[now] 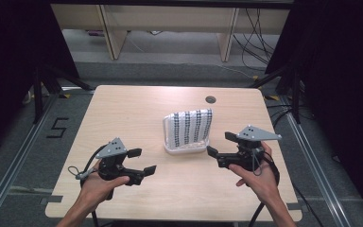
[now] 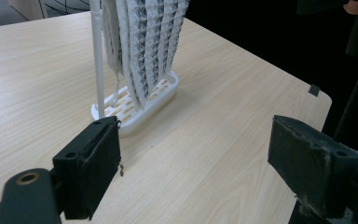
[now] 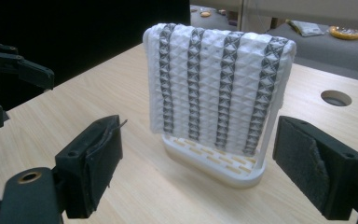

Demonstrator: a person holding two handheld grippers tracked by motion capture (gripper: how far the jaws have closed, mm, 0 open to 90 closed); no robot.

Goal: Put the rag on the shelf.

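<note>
A white cloth with dark grey stripes [image 1: 189,125] [image 3: 219,93] [image 2: 144,42] hangs over a small white rack [image 1: 187,147] [image 3: 214,163] [image 2: 144,100] in the middle of the table. My left gripper [image 1: 142,161] [image 2: 193,163] is open, held low at the front left, a short way from the rack. My right gripper [image 1: 220,144] [image 3: 200,161] is open too, just right of the rack, its jaws facing the hanging cloth. Nothing is between either pair of jaws.
The light wooden table [image 1: 123,113] has a round cable hole [image 1: 211,99] [image 3: 336,98] behind the rack. Dark curtains flank the table, and its right edge [image 2: 317,91] drops off close by. Cables lie on the floor beyond.
</note>
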